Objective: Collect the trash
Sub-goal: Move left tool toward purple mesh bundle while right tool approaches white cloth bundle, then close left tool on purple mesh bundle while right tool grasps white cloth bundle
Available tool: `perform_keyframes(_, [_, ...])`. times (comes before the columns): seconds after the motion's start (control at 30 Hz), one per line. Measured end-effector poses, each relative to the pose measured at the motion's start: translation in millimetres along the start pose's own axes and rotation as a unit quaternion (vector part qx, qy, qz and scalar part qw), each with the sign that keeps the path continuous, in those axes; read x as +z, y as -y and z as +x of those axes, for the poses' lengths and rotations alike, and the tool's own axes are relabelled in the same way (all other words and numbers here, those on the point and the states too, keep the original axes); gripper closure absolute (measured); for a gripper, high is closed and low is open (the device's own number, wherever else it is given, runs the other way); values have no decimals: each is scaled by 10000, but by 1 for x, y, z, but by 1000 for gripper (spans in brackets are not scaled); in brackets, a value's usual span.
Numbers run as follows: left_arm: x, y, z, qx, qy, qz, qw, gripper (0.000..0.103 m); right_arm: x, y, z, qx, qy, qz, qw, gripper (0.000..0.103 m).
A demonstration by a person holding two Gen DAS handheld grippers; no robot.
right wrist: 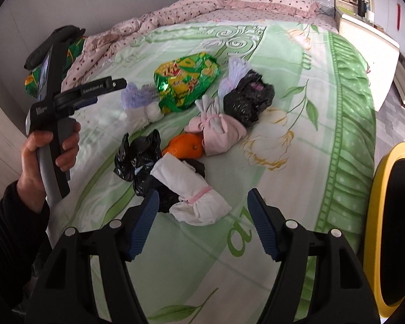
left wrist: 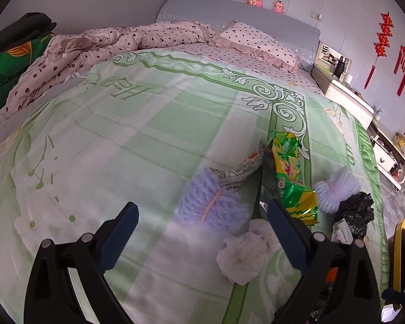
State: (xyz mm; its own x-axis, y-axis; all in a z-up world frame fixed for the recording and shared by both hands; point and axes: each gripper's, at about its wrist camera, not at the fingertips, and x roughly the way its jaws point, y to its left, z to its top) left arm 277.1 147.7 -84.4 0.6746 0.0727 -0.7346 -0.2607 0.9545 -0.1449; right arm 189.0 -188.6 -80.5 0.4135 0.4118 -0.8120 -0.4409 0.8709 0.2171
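Note:
Trash lies on a green bedspread (left wrist: 121, 140). In the left wrist view my left gripper (left wrist: 202, 216) is open and empty over a lilac foam net (left wrist: 210, 202), with crumpled white tissue (left wrist: 243, 253), a green snack wrapper (left wrist: 291, 172) and a printed wrapper (left wrist: 243, 170) close by. In the right wrist view my right gripper (right wrist: 202, 210) is open and empty around a white wad tied with a pink band (right wrist: 191, 191). Beyond lie a black bag (right wrist: 137, 159), an orange (right wrist: 186, 145), a pink bundle (right wrist: 218, 132), another black bag (right wrist: 245, 100) and the green wrapper (right wrist: 186, 81).
A yellow-rimmed bin (right wrist: 391, 229) stands at the bed's right side. A polka-dot quilt (left wrist: 94, 46) and pillow (left wrist: 256, 43) lie at the head. A white nightstand (left wrist: 345, 100) is at the right. The left gripper's handle (right wrist: 54, 108) shows in the right wrist view.

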Motion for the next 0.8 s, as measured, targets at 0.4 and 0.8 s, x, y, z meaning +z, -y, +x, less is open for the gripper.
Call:
perform_keyframes(0.4, [1,-14,36,-22,-277,-272,9992,10,-1,4,28,-4,-343,-135,9993,47])
perform_keyframes(0.8, [0,5,57,-408,-466,-105,9980,36,-6,-8,44,110,-555,-425,9975,61])
